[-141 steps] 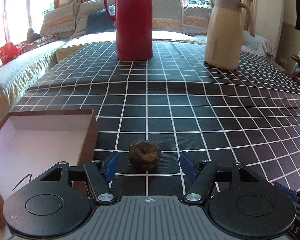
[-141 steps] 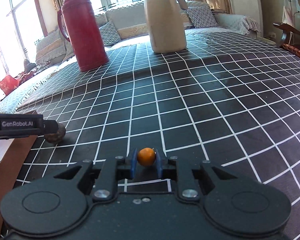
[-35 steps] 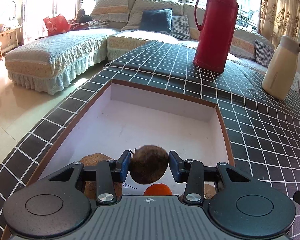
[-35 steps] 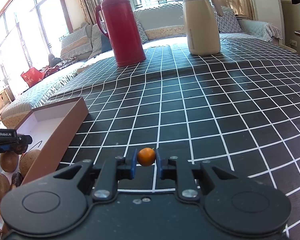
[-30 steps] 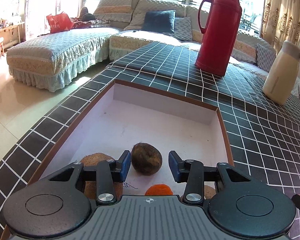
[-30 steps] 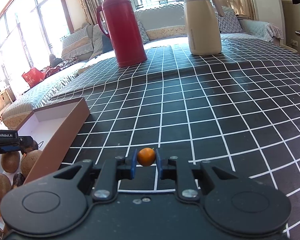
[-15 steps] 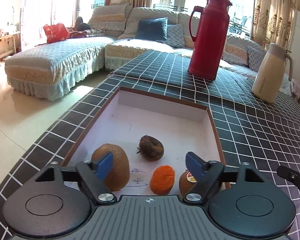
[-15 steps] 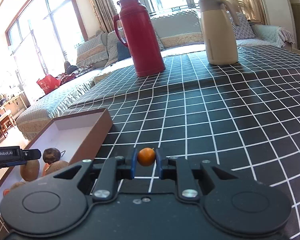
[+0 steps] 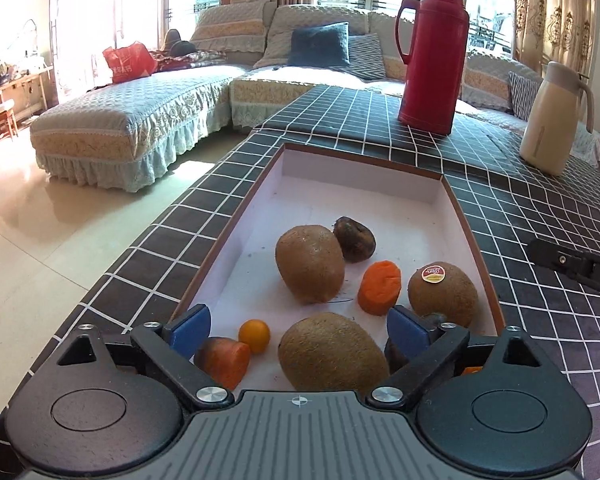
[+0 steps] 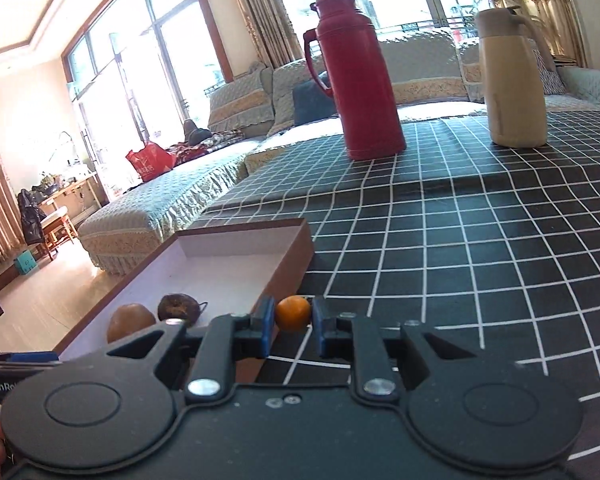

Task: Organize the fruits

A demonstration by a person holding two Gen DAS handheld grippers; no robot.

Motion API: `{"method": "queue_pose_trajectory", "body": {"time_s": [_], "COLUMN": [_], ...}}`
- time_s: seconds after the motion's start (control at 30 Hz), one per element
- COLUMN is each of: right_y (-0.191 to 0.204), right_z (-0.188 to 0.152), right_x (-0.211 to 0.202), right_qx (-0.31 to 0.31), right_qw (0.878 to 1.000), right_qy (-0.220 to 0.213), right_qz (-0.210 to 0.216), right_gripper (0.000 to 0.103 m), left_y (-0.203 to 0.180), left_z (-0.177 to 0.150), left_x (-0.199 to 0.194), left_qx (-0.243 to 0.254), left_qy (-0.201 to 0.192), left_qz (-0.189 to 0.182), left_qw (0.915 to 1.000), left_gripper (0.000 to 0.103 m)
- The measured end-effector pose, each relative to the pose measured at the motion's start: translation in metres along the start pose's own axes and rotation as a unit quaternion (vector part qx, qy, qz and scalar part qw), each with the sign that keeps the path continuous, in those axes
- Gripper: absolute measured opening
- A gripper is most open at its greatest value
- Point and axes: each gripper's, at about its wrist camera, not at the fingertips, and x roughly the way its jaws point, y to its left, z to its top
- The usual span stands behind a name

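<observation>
**Fruits in the box, one small orange fruit in the right gripper**

A table with a dark cloth (image 9: 500, 184) of white grid lines fills both views. On it, at the near left, lies a shallow brown box (image 9: 466, 216) with a pale inside. At the far side of the table stand a red thermos (image 9: 434, 56) and, to the right of it, a cream jug (image 9: 550, 116).

In the box lie three brown kiwis: one in the middle (image 9: 310, 270), one near (image 9: 332, 354) and one at the right with a sticker (image 9: 444, 294). A dark wrinkled fruit (image 9: 354, 239) touches the middle kiwi on its far side. There are also two orange pieces (image 9: 380, 288), and a small orange ball (image 9: 254, 336) at the near left.

The left gripper (image 9: 298, 330) hangs over the near end of the box; its jaws have just been opening and stand wide, with nothing pressed between them. The right gripper (image 10: 293, 320) is closed on a small orange fruit (image 10: 293, 312), just beside the right wall of the box
</observation>
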Motion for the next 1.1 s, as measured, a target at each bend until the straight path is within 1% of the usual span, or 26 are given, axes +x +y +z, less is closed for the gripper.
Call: {"method": "queue_pose_trajectory", "body": {"time_s": [0.13, 0.3, 0.4, 0.53, 0.63, 0.7, 0.77, 0.87, 0.97, 1.03, 1.1], "right_y": [0.018, 0.031, 0.031, 0.043, 0.049, 0.053, 0.055, 0.051, 0.041, 0.035, 0.029], "right_z": [0.006, 0.009, 0.012, 0.012, 0.012, 0.012, 0.012, 0.013, 0.015, 0.016, 0.016], "right_x": [0.015, 0.042, 0.058, 0.071, 0.079, 0.082, 0.083, 0.080, 0.067, 0.054, 0.040], "right_qx": [-0.030, -0.047, -0.017, -0.050, -0.064, -0.073, -0.074, -0.055, -0.035, -0.023, -0.011], "right_qw": [0.999, 0.999, 0.998, 0.997, 0.995, 0.995, 0.995, 0.997, 0.998, 0.999, 0.999], "right_qy": [0.002, 0.022, 0.048, 0.061, 0.071, 0.070, 0.069, 0.063, 0.044, 0.034, 0.025], "right_qz": [0.011, 0.008, 0.021, 0.014, 0.014, 0.003, -0.002, -0.004, -0.011, -0.021, -0.027], "right_gripper": [0.019, 0.019, 0.019, 0.019, 0.020, 0.025, 0.027, 0.028, 0.030, 0.035, 0.049], "left_y": [0.005, 0.009, 0.009, 0.013, 0.014, 0.013, 0.013, 0.014, 0.013, 0.013, 0.013], "left_z": [-0.003, -0.005, -0.007, -0.008, -0.008, -0.007, -0.007, -0.005, -0.004, -0.004, -0.004], "left_x": [-0.004, -0.007, -0.011, -0.012, -0.016, -0.017, -0.018, -0.019, -0.017, -0.017, -0.017], "left_qx": [0.010, 0.017, 0.017, 0.013, 0.015, 0.021, 0.024, 0.020, 0.018, 0.016, 0.010], "left_qy": [-0.003, -0.004, -0.010, -0.007, -0.019, -0.026, -0.033, -0.034, -0.029, -0.025, -0.019], "left_qz": [0.015, 0.004, 0.000, -0.014, -0.010, 0.001, 0.006, 0.008, 0.013, 0.014, 0.012], "left_qw": [0.9998, 0.9998, 0.9998, 0.9998, 0.9997, 0.9994, 0.9992, 0.9992, 0.9993, 0.9995, 0.9997], "left_gripper": [0.101, 0.101, 0.103, 0.103, 0.103, 0.103, 0.103, 0.103, 0.103, 0.103, 0.103]}}
